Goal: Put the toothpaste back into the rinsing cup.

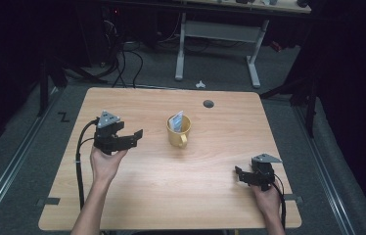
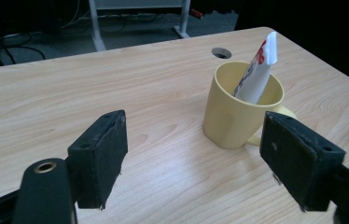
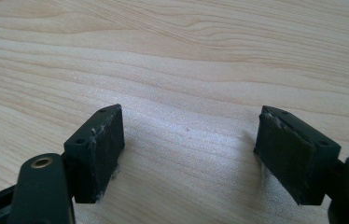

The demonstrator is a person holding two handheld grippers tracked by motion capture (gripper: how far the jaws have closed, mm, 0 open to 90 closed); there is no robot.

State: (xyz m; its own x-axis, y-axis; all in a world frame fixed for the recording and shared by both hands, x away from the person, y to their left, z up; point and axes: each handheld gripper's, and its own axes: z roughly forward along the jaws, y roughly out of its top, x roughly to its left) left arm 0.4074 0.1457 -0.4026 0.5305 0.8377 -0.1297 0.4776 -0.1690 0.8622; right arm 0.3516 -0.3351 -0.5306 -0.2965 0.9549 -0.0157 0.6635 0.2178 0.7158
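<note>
Left claw (image 2: 193, 156) agape near yellow mug (image 2: 238, 109) with upright packet (image 2: 256, 72).

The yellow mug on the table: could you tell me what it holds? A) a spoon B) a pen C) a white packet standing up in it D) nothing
C: a white packet with red and blue print stands tilted inside the yellow mug, poking above its rim.

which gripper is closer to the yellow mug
Left. The left gripper, jaws open, sits just left of the yellow mug, aimed at it. The right gripper rests open near the table's front right corner, farther off.
</note>
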